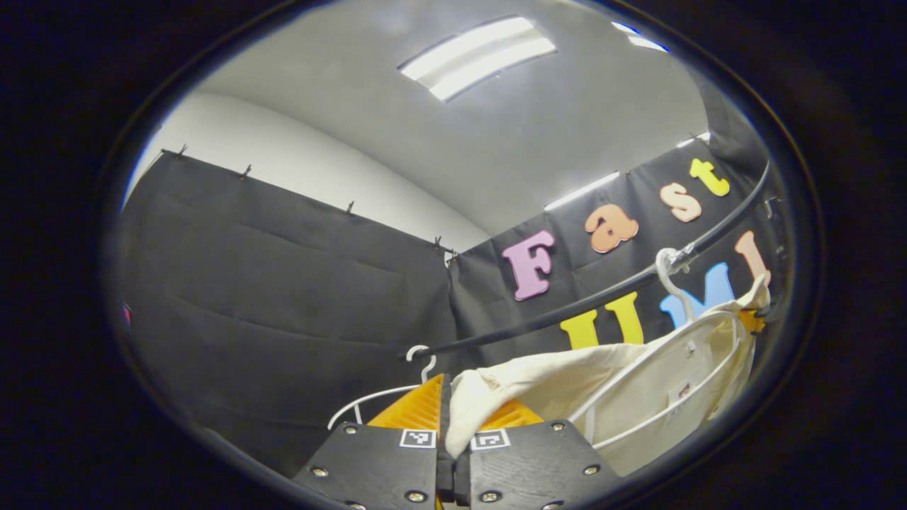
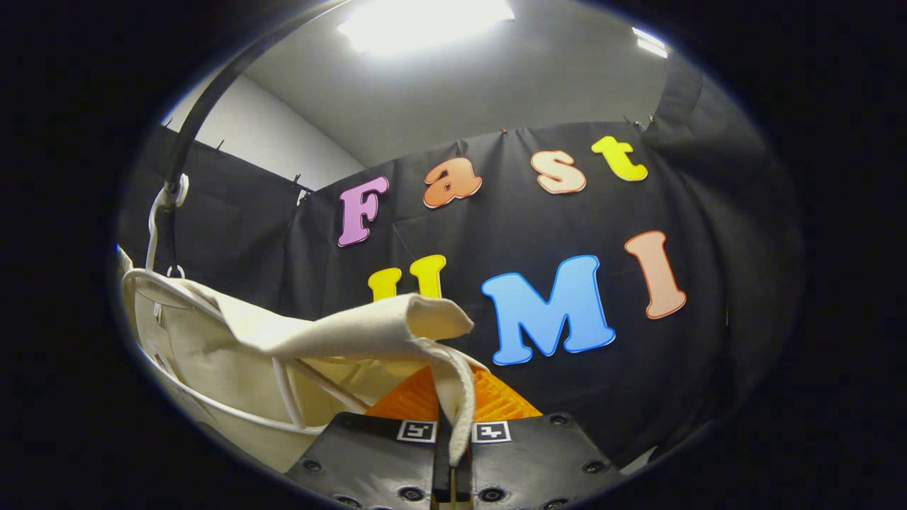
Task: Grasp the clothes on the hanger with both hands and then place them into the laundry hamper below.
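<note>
A cream garment (image 1: 623,382) hangs on a white hanger (image 1: 673,283) hooked over a black rail (image 1: 602,294). In the left gripper view, my left gripper (image 1: 453,425) is shut on the garment's near corner, which bunches between the fingers. In the right gripper view, the same cream garment (image 2: 319,333) hangs from the white hanger (image 2: 159,219) at the left. My right gripper (image 2: 453,425) is shut on its other corner, and a fold of cloth droops down between the fingers.
A second, bare white hanger (image 1: 397,389) hangs on the rail just left of my left gripper. The black rail (image 2: 205,106) curves overhead in the right gripper view. Black cloth walls close in behind, with ceiling lights above.
</note>
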`<act>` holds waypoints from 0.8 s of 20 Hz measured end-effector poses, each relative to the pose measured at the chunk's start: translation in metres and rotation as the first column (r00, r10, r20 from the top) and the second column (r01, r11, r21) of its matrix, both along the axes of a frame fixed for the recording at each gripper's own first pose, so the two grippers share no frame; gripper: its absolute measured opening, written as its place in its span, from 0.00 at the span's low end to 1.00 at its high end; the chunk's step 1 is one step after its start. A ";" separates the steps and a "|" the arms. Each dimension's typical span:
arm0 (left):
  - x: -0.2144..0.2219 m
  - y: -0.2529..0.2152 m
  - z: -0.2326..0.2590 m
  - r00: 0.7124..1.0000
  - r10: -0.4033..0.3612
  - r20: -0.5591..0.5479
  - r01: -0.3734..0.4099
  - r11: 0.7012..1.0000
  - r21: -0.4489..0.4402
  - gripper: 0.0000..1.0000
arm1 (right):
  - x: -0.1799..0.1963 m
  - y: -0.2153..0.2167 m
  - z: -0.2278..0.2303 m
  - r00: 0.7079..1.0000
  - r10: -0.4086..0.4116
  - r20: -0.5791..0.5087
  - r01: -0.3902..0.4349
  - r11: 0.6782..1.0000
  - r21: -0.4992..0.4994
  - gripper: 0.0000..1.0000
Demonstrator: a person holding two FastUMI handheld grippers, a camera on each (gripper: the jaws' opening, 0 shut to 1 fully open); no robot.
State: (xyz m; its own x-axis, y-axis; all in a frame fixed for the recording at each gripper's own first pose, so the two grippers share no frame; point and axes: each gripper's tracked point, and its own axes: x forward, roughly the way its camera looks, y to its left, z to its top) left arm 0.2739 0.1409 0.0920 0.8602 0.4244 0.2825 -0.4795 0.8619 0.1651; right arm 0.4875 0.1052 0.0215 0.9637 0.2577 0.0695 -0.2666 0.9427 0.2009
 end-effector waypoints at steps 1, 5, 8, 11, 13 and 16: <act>0.004 0.003 -0.005 1.000 -0.008 -0.011 0.008 1.000 -0.012 0.02 | 0.005 0.003 -0.010 0.999 0.027 -0.030 -0.027 1.000 0.006 0.04; 0.021 0.009 -0.039 0.998 -0.040 -0.048 0.038 0.998 -0.049 0.02 | 0.011 0.010 -0.055 0.989 0.072 -0.129 -0.075 0.997 -0.024 0.04; 0.026 0.006 -0.070 0.995 -0.033 -0.098 0.029 0.999 -0.040 0.03 | 0.005 0.011 -0.090 0.979 0.071 -0.191 -0.082 0.995 -0.053 0.04; 0.017 0.005 -0.090 0.993 -0.035 -0.116 0.028 0.998 -0.059 0.02 | -0.013 0.013 -0.111 0.971 0.080 -0.227 -0.096 0.994 -0.058 0.04; 0.006 0.014 -0.104 0.991 -0.029 -0.129 0.018 0.996 -0.085 0.03 | -0.027 0.013 -0.119 0.970 0.086 -0.229 -0.105 0.992 -0.075 0.04; -0.009 0.022 -0.120 0.990 -0.024 -0.140 0.007 0.993 -0.120 0.02 | -0.054 0.017 -0.126 0.967 0.101 -0.232 -0.124 0.988 -0.087 0.04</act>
State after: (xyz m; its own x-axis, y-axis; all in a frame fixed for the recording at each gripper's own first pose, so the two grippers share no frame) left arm 0.2654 0.1631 -0.0275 0.8946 0.4341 0.1059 -0.4451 0.8866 0.1257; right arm 0.4333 0.1218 -0.1047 0.9155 0.3602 -0.1791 -0.3308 0.9275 0.1743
